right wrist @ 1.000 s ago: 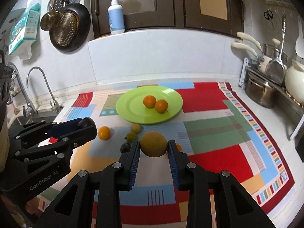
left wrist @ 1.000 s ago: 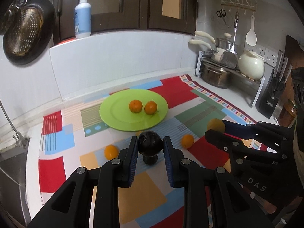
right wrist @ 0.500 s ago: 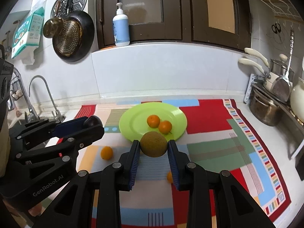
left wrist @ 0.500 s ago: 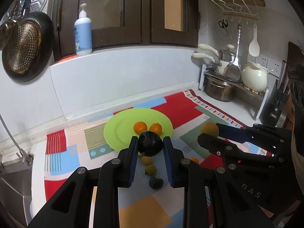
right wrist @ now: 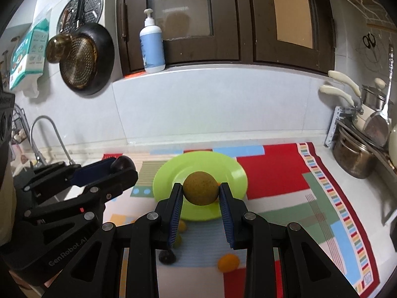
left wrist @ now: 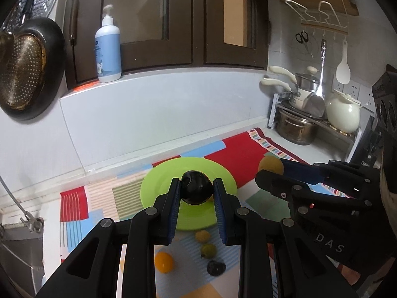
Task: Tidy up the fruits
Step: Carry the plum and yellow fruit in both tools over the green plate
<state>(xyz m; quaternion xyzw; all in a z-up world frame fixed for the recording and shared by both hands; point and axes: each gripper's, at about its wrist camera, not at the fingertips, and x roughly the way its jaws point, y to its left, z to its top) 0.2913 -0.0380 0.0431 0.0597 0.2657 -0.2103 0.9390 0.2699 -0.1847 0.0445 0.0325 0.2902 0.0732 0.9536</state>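
Observation:
My left gripper (left wrist: 196, 190) is shut on a dark, shiny round fruit (left wrist: 197, 190), held in the air in front of the green plate (left wrist: 158, 186). In the right wrist view my right gripper (right wrist: 201, 191) is shut on a brownish-yellow round fruit (right wrist: 201, 187), also raised before the green plate (right wrist: 233, 171). Each gripper shows in the other's view: the right one (left wrist: 269, 170) with its fruit, the left one (right wrist: 122, 165) with the dark fruit. On the mat below lie an orange (left wrist: 163, 262), two small yellow-green fruits (left wrist: 208, 250) and a dark fruit (left wrist: 216, 267). The oranges on the plate are hidden.
A patchwork mat (right wrist: 273, 173) covers the counter. A rack with pots and a white kettle (left wrist: 343, 114) stands at the right. Tap (right wrist: 47, 134) and sink lie at the left. A pump bottle (left wrist: 108, 49) stands on the ledge; a pan (left wrist: 24, 69) hangs on the wall.
Both grippers have risen and moved back from the plate with their fruits still gripped. The plate now looks smaller and lower, and more of the wall and cupboards shows.

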